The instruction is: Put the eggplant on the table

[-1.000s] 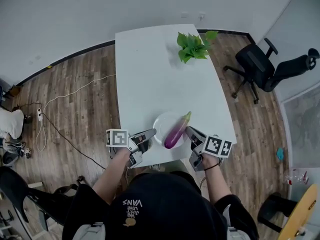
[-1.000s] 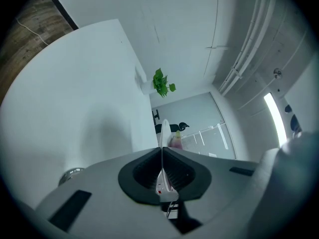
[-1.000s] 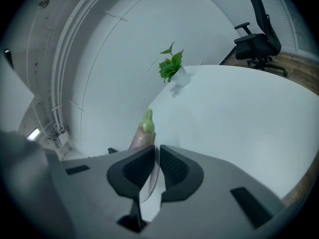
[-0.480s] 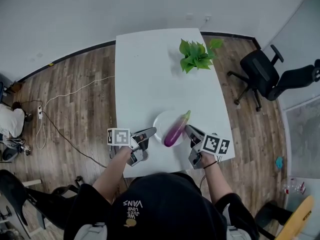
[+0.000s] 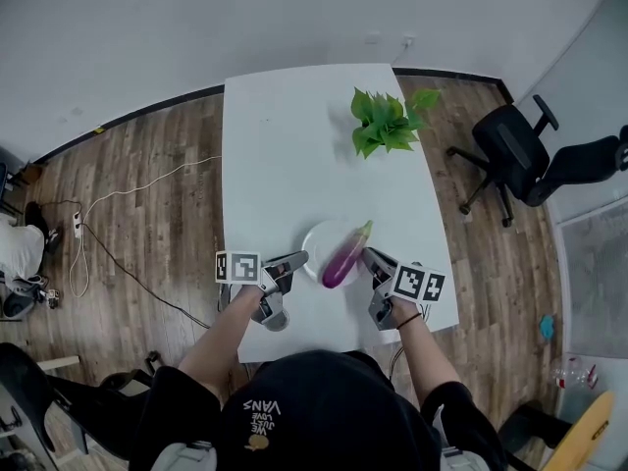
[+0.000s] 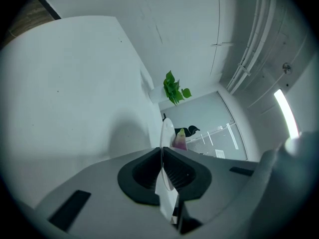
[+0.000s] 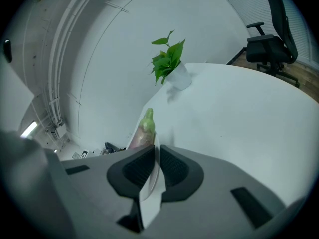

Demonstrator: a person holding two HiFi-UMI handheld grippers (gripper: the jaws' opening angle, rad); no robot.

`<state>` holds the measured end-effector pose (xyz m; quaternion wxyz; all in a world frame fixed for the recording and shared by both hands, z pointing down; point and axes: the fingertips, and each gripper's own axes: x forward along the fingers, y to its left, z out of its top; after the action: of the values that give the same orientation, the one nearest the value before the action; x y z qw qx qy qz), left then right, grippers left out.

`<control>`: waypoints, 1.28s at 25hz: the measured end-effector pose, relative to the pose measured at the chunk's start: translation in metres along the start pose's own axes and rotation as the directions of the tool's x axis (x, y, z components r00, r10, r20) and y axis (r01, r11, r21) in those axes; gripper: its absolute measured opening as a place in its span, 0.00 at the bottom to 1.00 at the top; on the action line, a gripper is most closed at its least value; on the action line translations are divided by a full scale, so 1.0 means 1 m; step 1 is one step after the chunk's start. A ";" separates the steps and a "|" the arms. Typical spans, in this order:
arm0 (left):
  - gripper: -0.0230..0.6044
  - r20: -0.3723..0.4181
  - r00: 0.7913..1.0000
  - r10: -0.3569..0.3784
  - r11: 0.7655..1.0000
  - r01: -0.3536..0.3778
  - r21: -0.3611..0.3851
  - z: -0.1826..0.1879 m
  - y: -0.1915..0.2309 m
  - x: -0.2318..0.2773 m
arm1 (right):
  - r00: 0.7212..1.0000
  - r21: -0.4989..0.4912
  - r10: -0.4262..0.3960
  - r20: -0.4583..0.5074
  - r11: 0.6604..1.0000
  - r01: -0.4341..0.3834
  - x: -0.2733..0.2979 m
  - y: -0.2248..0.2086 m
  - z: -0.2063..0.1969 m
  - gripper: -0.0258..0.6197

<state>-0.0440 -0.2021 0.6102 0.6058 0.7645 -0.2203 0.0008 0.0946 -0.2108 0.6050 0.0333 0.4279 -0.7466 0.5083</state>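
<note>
A purple eggplant [image 5: 345, 256] with a green stem lies on a white plate [image 5: 316, 241] near the front edge of the white table [image 5: 294, 145]. My left gripper [image 5: 299, 259] is shut on the plate's left rim, and my right gripper [image 5: 368, 255] is shut on its right rim. In the left gripper view the thin plate [image 6: 166, 131] runs edge-on between the left gripper's [image 6: 162, 152] pads, with the eggplant [image 6: 180, 139] beyond. The right gripper view shows the plate [image 7: 149, 185] pinched in the right gripper [image 7: 156, 152], the eggplant [image 7: 144, 128] just past it.
A green potted plant [image 5: 386, 121] stands at the table's far right. A black office chair [image 5: 520, 150] is on the wooden floor to the right. Cables [image 5: 118, 194] trail on the floor at the left.
The head view has shifted slightly. Both grippers stay on the plate's rim with the eggplant lying on it.
</note>
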 end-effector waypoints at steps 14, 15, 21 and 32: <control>0.07 -0.117 0.990 0.073 0.995 -0.081 -0.063 0.006 0.032 0.029 | 0.997 -0.004 -0.053 -0.049 0.999 0.052 0.023 -0.036 0.005 0.11; 0.07 -0.123 0.989 0.080 0.994 -0.088 -0.062 0.007 0.033 0.031 | 0.997 -0.001 -0.056 -0.055 0.998 0.056 0.024 -0.038 0.005 0.11; 0.07 -0.148 0.984 0.101 0.990 -0.114 -0.088 0.005 0.042 0.038 | 0.994 0.005 -0.071 -0.080 0.997 0.072 0.029 -0.048 0.003 0.11; 0.07 -0.196 0.970 0.141 0.980 -0.165 -0.111 0.008 0.048 0.041 | 0.991 0.004 -0.083 -0.106 0.996 0.084 0.036 -0.053 0.004 0.11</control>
<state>-0.0255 -0.2315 0.6630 0.6690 0.7019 -0.2204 0.1054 0.1094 -0.2414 0.6594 0.0923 0.4312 -0.7231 0.5316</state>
